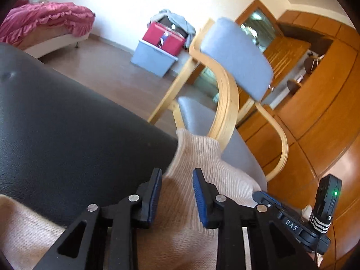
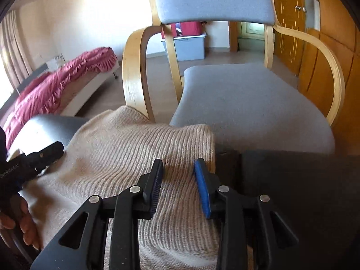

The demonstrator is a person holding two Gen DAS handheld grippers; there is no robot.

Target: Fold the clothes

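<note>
Looking along the left gripper (image 1: 177, 194), its jaws stand apart with nothing pinched, hovering over the beige knit sweater (image 1: 198, 157) where it drapes off the corner of the black padded surface (image 1: 67, 117) toward the grey chair (image 1: 236, 51). That overhanging part could slide off the edge if tugged. From the right gripper (image 2: 178, 185), jaws likewise apart and empty, the sweater lies rumpled across the surface's far edge, just beside the chair seat. The left gripper shows at the left edge here, a hand (image 2: 24, 220) behind it. The garment's lower part is cut off, so its fold state is unclear.
</note>
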